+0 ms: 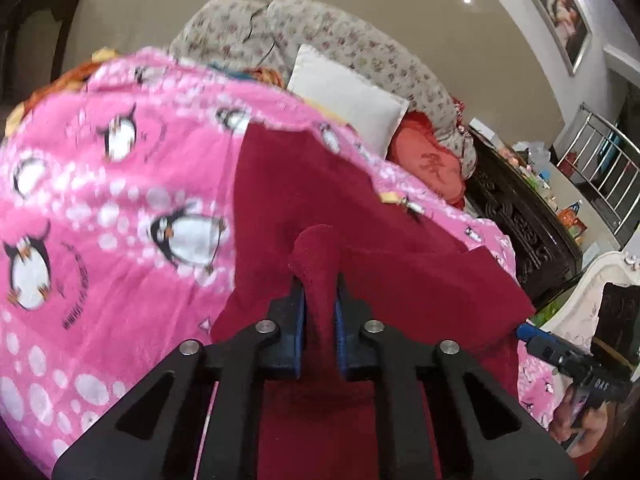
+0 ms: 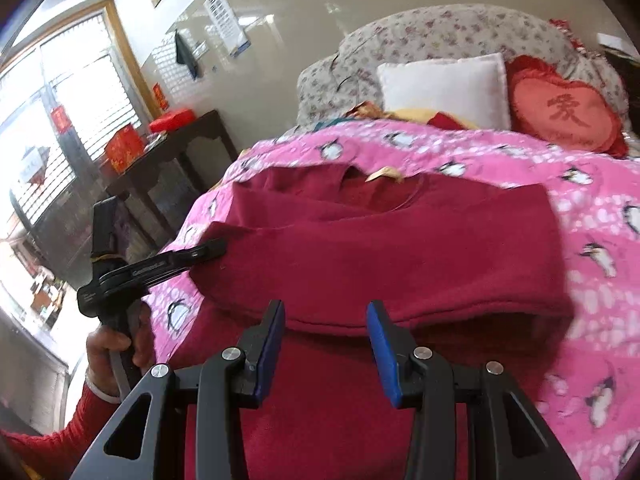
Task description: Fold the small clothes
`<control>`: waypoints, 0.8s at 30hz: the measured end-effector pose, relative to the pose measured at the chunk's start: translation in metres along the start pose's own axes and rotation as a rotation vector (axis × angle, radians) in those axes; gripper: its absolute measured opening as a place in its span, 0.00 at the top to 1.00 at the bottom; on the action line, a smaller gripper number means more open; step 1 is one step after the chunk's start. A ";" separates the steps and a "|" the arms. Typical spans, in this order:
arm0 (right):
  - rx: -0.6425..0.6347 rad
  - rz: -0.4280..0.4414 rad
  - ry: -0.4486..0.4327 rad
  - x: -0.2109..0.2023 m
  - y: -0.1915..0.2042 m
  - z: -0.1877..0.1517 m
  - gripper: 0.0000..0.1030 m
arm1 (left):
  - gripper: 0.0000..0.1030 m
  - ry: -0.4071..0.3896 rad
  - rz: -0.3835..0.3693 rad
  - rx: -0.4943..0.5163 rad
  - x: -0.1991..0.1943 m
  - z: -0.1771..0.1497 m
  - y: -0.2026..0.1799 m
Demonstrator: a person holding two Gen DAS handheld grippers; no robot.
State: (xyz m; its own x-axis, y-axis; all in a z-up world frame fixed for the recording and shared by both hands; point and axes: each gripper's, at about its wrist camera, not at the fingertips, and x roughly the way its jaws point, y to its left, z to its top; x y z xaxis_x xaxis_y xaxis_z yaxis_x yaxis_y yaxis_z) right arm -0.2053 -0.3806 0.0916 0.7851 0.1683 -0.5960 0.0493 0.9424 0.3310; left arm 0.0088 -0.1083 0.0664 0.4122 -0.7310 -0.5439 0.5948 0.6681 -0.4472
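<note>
A dark red garment (image 2: 400, 248) lies on a pink penguin blanket (image 2: 592, 208), its lower part folded over toward the neckline. In the left wrist view my left gripper (image 1: 319, 280) is shut on a pinched fold of the red garment (image 1: 316, 264), at its left edge. It also shows in the right wrist view (image 2: 218, 249) touching the garment's left side. My right gripper (image 2: 326, 310) is open and empty, just above the garment's folded front hem. It shows at the right edge of the left wrist view (image 1: 524, 330).
A white pillow (image 2: 444, 88), a red heart cushion (image 2: 568, 116) and a floral quilt (image 2: 440, 28) lie at the bed's head. A dark side table (image 2: 168, 160) with red boxes stands left of the bed. A dark carved cabinet (image 1: 516, 216) stands on the other side.
</note>
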 end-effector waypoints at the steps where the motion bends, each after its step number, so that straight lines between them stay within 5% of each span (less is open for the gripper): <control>1: 0.012 -0.017 -0.014 -0.008 -0.007 0.001 0.61 | 0.90 -0.013 0.005 0.013 -0.003 0.003 -0.003; 11: 0.097 -0.146 -0.138 -0.043 -0.056 0.031 0.59 | 0.91 -0.087 0.071 0.101 -0.014 0.068 -0.030; 17: -0.002 -0.275 0.058 0.015 -0.066 0.015 0.60 | 0.91 0.087 0.136 0.042 0.033 0.032 0.004; 22: -0.044 -0.290 0.064 0.008 -0.061 0.012 0.60 | 0.80 0.098 0.108 -0.043 0.033 0.029 0.022; 24: -0.048 -0.283 0.030 -0.005 -0.055 0.015 0.60 | 0.71 0.069 0.151 -0.035 0.021 0.033 0.018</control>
State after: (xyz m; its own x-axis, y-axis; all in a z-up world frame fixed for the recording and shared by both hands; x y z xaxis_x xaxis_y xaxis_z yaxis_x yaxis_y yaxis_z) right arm -0.2025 -0.4376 0.0874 0.7258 -0.0954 -0.6813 0.2338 0.9656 0.1137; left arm 0.0513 -0.1162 0.0702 0.4463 -0.6112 -0.6536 0.5047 0.7751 -0.3802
